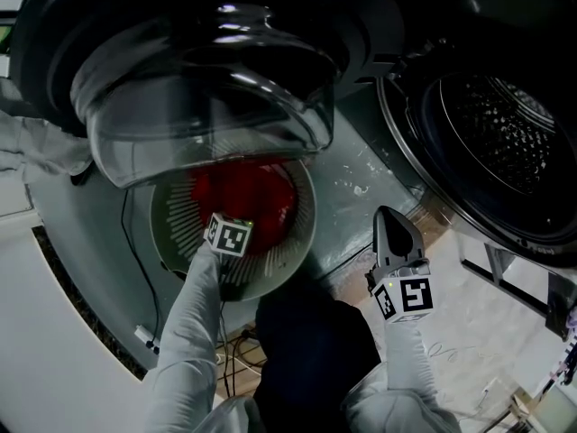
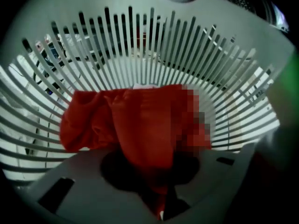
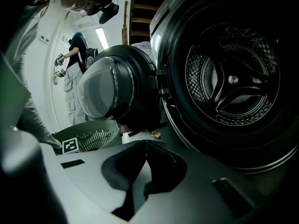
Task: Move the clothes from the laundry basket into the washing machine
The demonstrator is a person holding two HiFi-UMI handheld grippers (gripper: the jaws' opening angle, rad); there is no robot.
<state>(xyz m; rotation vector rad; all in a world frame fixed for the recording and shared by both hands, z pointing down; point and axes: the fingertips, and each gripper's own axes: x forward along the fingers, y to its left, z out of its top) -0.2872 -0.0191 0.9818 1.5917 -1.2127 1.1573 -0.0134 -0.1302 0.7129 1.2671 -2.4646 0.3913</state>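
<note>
A red garment (image 1: pixel 243 197) lies in the round pale slatted laundry basket (image 1: pixel 171 219), which stands under the open washer door (image 1: pixel 207 88). My left gripper (image 1: pixel 236 216) points steeply down into the basket. In the left gripper view a fold of the red garment (image 2: pixel 145 125) runs up from between the jaws, and the left gripper (image 2: pixel 152 174) is shut on it, with the basket slats (image 2: pixel 140 45) behind. My right gripper (image 1: pixel 392 225) hovers in front of the machine, apart from the basket. In its own view the right gripper (image 3: pixel 145 146) is shut and empty, facing the dark drum (image 3: pixel 233 78).
The glass door bowl (image 3: pixel 105 90) overhangs the basket (image 3: pixel 91 136) to the left of the drum opening (image 1: pixel 500 124). A black cable (image 1: pixel 135 260) trails on the floor beside the basket. White fabric (image 1: pixel 36 147) lies at far left. A person (image 3: pixel 77 64) stands in the background.
</note>
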